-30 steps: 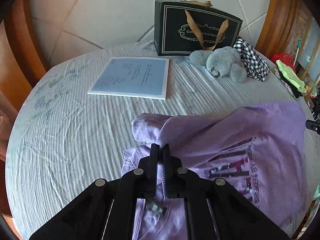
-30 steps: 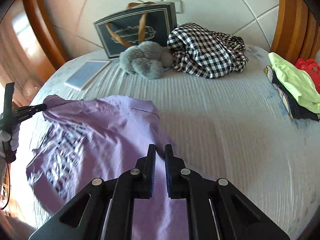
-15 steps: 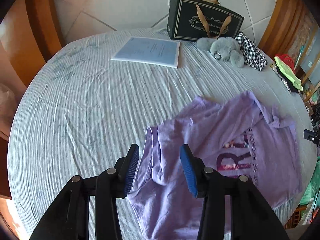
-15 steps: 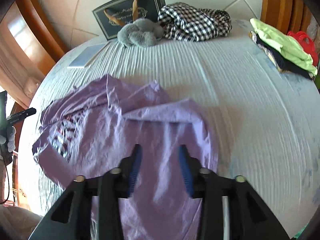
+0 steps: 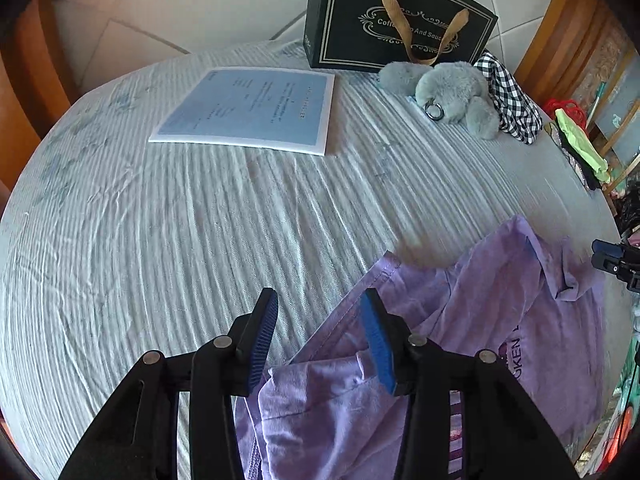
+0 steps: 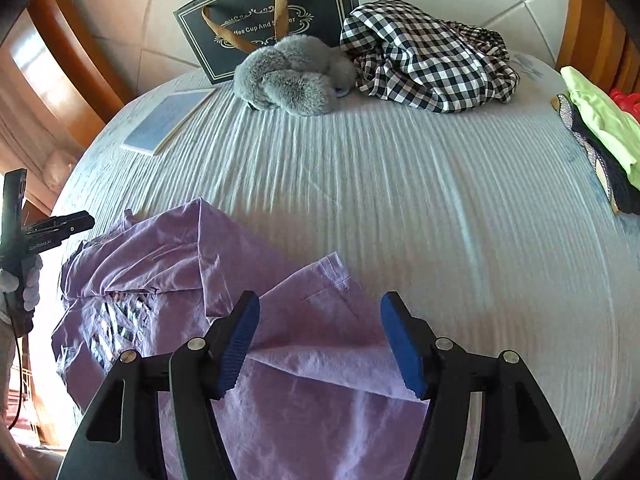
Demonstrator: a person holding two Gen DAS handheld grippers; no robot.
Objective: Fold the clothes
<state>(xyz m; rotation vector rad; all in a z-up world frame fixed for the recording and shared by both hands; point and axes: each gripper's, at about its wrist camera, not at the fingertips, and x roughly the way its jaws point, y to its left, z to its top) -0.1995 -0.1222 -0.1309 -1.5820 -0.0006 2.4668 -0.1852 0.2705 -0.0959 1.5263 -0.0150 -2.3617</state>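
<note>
Both of my grippers have let go since a second ago: then each pair of fingers was pressed together on the cloth, now both stand spread with nothing between them. Left gripper (image 5: 318, 330) hovers over the near left edge of the purple T-shirt (image 5: 492, 312), its right blue pad (image 5: 376, 344) above the fabric and its left one above the striped bedsheet (image 5: 160, 240). Right gripper (image 6: 320, 340) hangs over the shirt's near right part, where a folded flap ends in a hemmed corner just beyond the fingers.

Purple T-shirt (image 6: 168, 264) now lies slack and crumpled on the near side of the bed, no longer lifted; its printed lettering shows partly, on the left in the right wrist view (blurred, only fragments legible). Across the shirt, the left gripper (image 6: 60, 226) shows at the left edge of that view, held in a gloved hand (image 6: 24, 284).

Far side, unchanged in arrangement: dark gift bag (image 5: 400, 20) against the wall, grey plush toy (image 5: 452, 92) before it, checked garment (image 6: 428, 56) to its right, blue booklet (image 5: 252, 108) to the left. Folded clothes (image 6: 600, 128), lime green on top, lie at the far right edge.
</note>
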